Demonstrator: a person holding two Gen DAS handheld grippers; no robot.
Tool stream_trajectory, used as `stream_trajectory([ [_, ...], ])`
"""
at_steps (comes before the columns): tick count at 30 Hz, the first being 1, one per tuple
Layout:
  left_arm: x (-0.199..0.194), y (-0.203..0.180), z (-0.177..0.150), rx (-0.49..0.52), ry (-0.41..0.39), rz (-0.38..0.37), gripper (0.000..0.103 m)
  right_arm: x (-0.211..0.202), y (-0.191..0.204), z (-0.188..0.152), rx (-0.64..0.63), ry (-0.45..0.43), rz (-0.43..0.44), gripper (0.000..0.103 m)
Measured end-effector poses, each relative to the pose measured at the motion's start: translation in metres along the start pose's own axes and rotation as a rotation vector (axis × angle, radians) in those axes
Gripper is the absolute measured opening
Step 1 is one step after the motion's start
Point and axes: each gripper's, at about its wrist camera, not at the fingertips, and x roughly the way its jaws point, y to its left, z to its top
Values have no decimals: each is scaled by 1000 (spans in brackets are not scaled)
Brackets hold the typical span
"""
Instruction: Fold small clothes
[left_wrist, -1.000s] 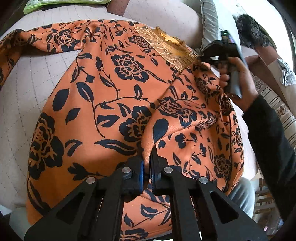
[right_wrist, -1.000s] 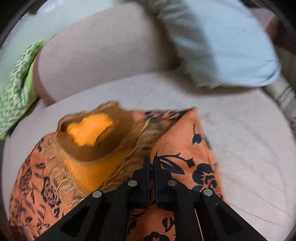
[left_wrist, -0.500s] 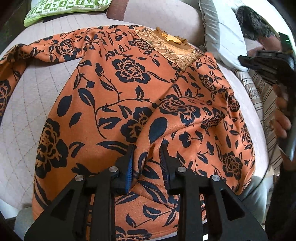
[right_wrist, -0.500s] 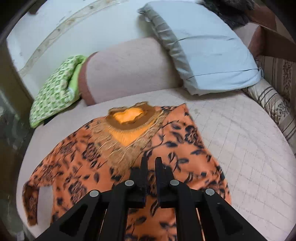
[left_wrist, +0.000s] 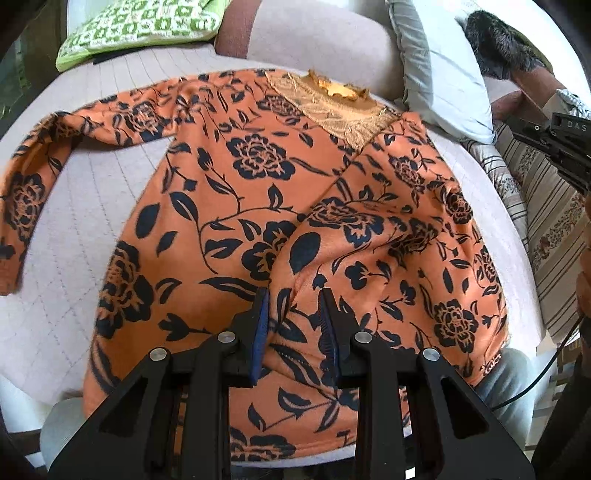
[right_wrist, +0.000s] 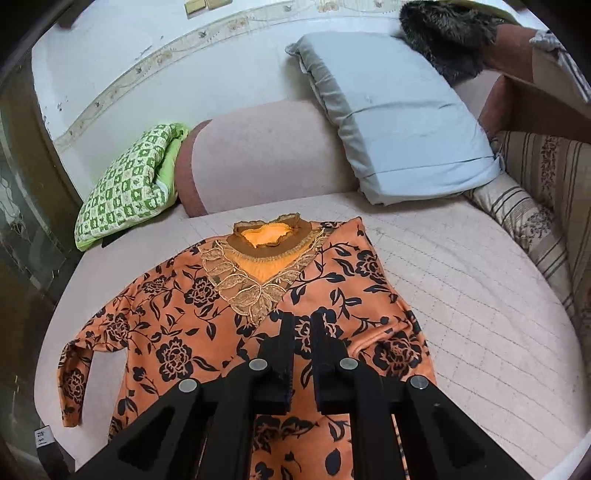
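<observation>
An orange top with a dark flower print (left_wrist: 251, 166) (right_wrist: 184, 321) lies on a pinkish quilted cushion (left_wrist: 74, 206), its lace neckline (right_wrist: 255, 284) at the far end. Its right side is folded over the middle; the left sleeve (left_wrist: 26, 192) lies spread out. My left gripper (left_wrist: 294, 295) hovers over the folded edge near the hem, open, with cloth under the gap and the pads not pressing. My right gripper (right_wrist: 303, 317) hangs above the chest of the top, its jaws almost together and empty. It also shows at the right edge (left_wrist: 557, 144) of the left wrist view.
A pale blue pillow (right_wrist: 399, 122) leans on the backrest at the far right. A green checked cushion (right_wrist: 125, 184) sits at the far left. A striped cushion (right_wrist: 532, 221) borders the right side, with dark fur (right_wrist: 447, 33) behind. A person's grey trouser knee (left_wrist: 506, 384) is near the hem.
My left gripper has let go of the folded edge and drawn back a little. My right gripper has pulled back and up from the neckline, so the whole top now shows.
</observation>
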Motion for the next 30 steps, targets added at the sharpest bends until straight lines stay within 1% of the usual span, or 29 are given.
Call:
stream_trajectory([
  [4, -18, -2, -4, -4, -32, -1, 26, -25, 6, -2, -14, -25, -5, 7],
  [6, -31, -2, -7, -17, -63, -8, 26, -36, 6, -6, -3, -31, 9, 7],
  [7, -40, -1, -8, -28, -82, -15, 26, -44, 4, -9, 17, -44, 34, 7],
  [8, -46, -1, -9, -37, -96, -19, 28, -53, 0, -12, 46, -67, 70, 7],
  [9, -54, 1, -12, -52, -116, -20, 33, -65, -6, -18, 84, -110, 117, 7],
  [10, -61, 4, -13, -66, -133, -18, 46, -80, -14, -27, 121, -170, 176, 8],
  [11, -71, 8, -17, -89, -161, -12, 60, -90, -18, -35, 136, -216, 214, 26],
  [12, -77, 11, -19, -103, -182, -7, 65, -97, -22, -44, 149, -245, 228, 49],
  [13, -85, 16, -22, -123, -207, 4, 67, -96, -23, -52, 162, -241, 223, 95],
  [14, -88, 19, -23, -133, -216, 9, 67, -92, -24, -61, 177, -213, 210, 102],
  [15, -93, 23, -25, -141, -219, 15, 67, -82, -26, -70, 190, -152, 221, 101],
  [16, -95, 26, -26, -148, -217, 23, 67, -73, -26, -77, 191, -88, 248, 96],
  [17, -98, 31, -27, -160, -215, 37, 67, -61, -25, -85, 192, -9, 276, 88],
  [18, -102, 36, -28, -175, -220, 48, 67, -56, -24, -91, 200, 22, 284, 84],
  [20, -108, 51, -29, -230, -234, 76, 67, -50, -19, -103, 196, 57, 300, 82],
  [22, -114, 70, -29, -293, -241, 93, 67, -46, -6, -110, 161, 89, 302, 82],
  [23, -117, 85, -29, -344, -248, 109, 67, -45, 0, -112, 146, 97, 306, 82],
  [25, -120, 106, -29, -412, -237, 154, 67, -44, 18, -115, 107, 109, 357, 82],
  [26, -120, 121, -28, -458, -232, 178, 67, -42, 24, -115, 101, 114, 382, 82],
  [28, -120, 143, -27, -519, -226, 214, 67, -38, 40, -115, 84, 134, 429, 82],
  [30, -117, 172, -26, -596, -224, 210, 67, -30, 65, -111, 29, 185, 472, 76],
])
